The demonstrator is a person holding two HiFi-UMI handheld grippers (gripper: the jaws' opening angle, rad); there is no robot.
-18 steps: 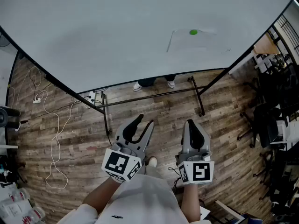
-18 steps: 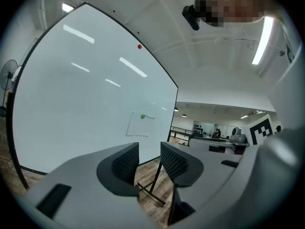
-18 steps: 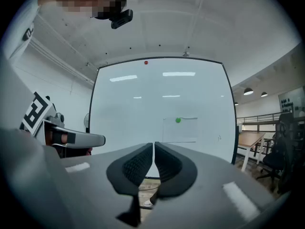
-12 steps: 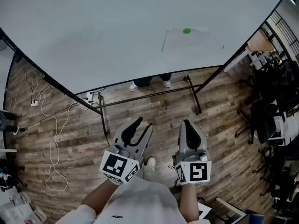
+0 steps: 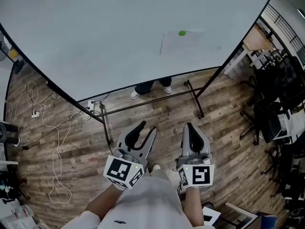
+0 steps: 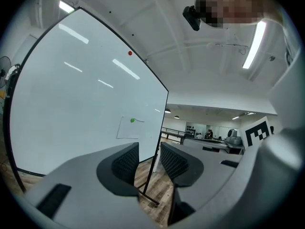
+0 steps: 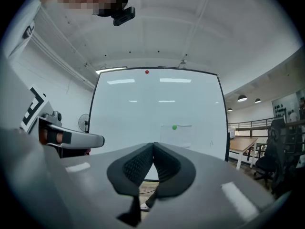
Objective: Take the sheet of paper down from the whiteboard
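A white sheet of paper [image 5: 188, 43] hangs on the big whiteboard [image 5: 95, 37], pinned at its top by a round green magnet [image 5: 182, 33]. Both also show far off as the paper [image 6: 129, 129] and the magnet [image 7: 174, 127]. My left gripper [image 5: 146, 129] is held low in front of me, well short of the board, its jaws open with nothing between them. My right gripper [image 5: 191, 129] sits beside it, shut and empty. The left gripper view looks past its pads [image 6: 125, 162] at the board's right edge.
The whiteboard stands on a black metal frame [image 5: 157, 98] over a wooden floor; someone's shoes [image 5: 150, 88] show beneath it. Cables [image 5: 52, 142] lie on the floor at left. Desks and chairs [image 5: 276, 109] crowd the right side. A red magnet [image 7: 147, 72] sits on the board's top edge.
The paper and board have slid slightly left and up in the head view. Both grippers keep their places and jaw states.
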